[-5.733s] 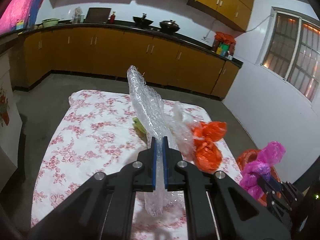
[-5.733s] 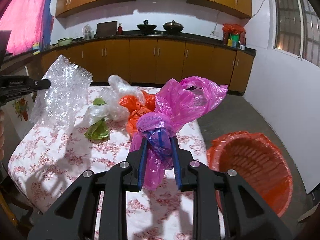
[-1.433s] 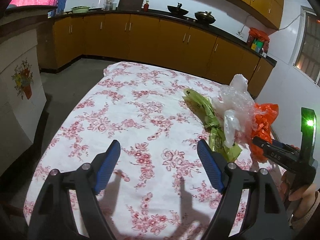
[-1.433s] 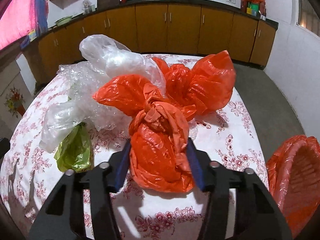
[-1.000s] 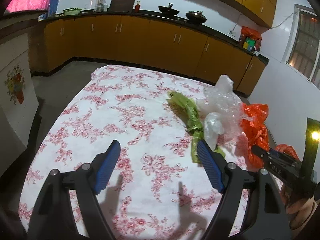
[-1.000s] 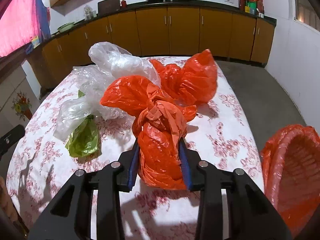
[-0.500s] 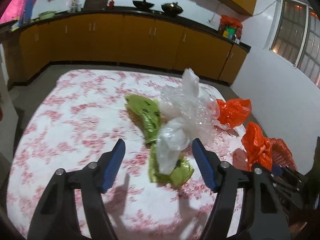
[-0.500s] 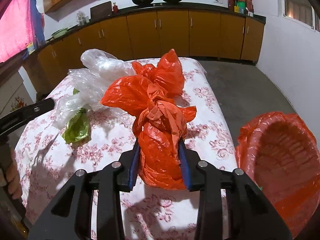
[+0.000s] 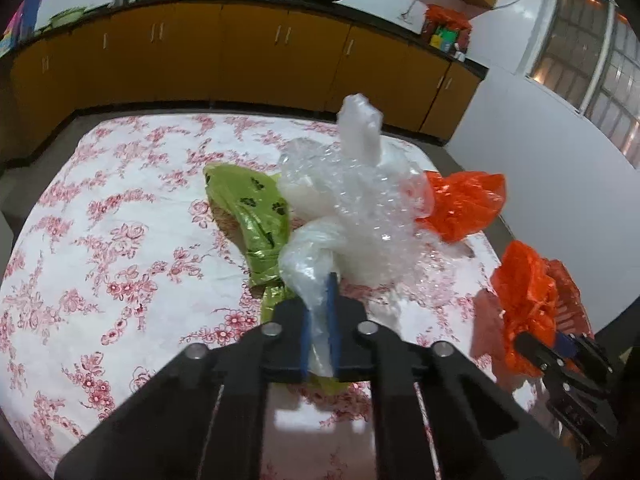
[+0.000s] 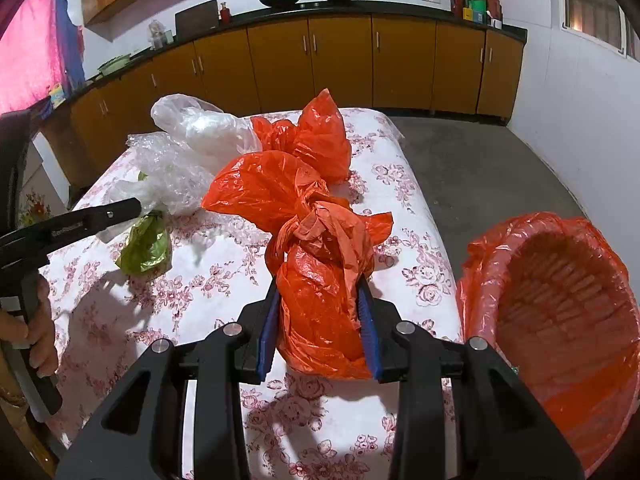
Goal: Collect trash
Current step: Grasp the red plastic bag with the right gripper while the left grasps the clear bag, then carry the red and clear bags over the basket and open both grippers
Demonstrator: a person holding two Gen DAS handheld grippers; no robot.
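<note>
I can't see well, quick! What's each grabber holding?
Left gripper: closed on the clear plastic bag.
Right gripper: closed on the orange bag.

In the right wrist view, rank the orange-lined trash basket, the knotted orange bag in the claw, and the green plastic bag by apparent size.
1. Orange-lined trash basket
2. Knotted orange plastic bag, though nearness to the camera inflates it
3. Green plastic bag

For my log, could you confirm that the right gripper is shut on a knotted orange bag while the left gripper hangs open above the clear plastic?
Not quite: the left gripper is shut on the knotted clear plastic bag, as the left wrist view shows. The right gripper is indeed shut on the knotted orange bag.
</note>
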